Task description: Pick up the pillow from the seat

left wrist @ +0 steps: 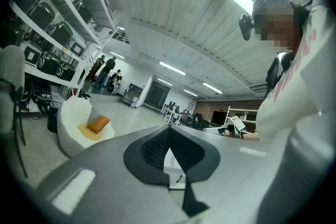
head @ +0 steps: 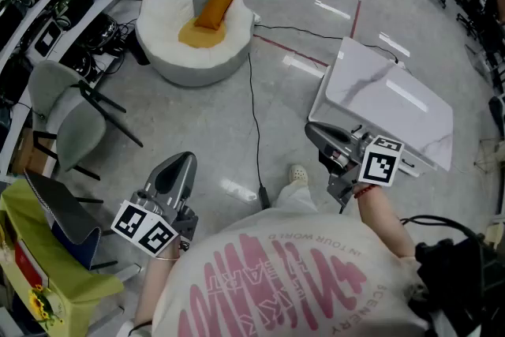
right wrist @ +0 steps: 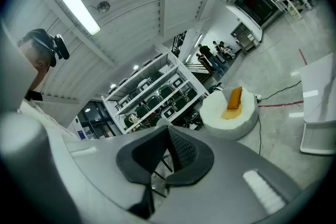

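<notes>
Left gripper (head: 181, 162) and right gripper (head: 314, 132): jaws closed together, both empty, touching no object. Orange pillow (head: 215, 8) lies on the white round seat (head: 181, 67), well apart from both.

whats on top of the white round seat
An orange pillow lies on the white seat, partly over a yellow patch in its hollow. The part of the seat beneath the pillow is covered, so nothing there can be seen.

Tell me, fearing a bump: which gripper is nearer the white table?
Right. The right gripper sits by the near corner of the white table; the left gripper is far off to its left.
</notes>
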Available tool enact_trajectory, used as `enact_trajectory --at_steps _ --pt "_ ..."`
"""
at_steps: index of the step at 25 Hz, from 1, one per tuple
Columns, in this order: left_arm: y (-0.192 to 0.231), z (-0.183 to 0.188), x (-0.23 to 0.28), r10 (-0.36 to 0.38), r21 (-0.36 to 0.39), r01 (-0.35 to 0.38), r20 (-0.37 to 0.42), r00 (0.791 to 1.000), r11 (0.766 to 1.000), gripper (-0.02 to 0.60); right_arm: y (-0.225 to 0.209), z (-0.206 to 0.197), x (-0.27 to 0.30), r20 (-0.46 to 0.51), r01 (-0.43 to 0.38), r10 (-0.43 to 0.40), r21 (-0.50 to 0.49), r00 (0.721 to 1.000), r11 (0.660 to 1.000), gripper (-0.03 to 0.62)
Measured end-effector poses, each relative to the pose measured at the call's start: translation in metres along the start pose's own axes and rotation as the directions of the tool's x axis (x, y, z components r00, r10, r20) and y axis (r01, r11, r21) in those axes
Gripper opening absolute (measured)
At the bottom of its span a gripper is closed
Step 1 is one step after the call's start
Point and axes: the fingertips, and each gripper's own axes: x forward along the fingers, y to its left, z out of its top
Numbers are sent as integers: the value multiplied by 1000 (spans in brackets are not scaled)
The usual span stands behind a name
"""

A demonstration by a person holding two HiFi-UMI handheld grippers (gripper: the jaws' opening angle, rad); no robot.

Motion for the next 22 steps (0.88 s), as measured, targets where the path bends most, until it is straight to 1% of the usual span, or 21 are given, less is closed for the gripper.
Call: enact_trajectory --at_steps 4,8,13,19,22 --pt "-1 -1 -1 -8 -1 8 -6 1000 1000 11 5 2 2 4 -1 1 -7 1000 1000 5" --pt "1 -5 -4 -10 10 10 -3 1000 1000 11 7 -8 2 -13 5 -5 -11 1000 1000 5" --pt "4 -8 3 -9 -15 9 -10 1000 1000 11 -1 -4 3 -13 18 -18 28 1000 999 5" --pt "9 -4 18 -6 27 7 -7 1000 1000 11 -17 9 23 -13 -11 11 56 1000 998 5" --pt "20 -3 28 23 43 -22 -27 999 999 11 -29 19 39 -5 -29 30 84 1000 996 5"
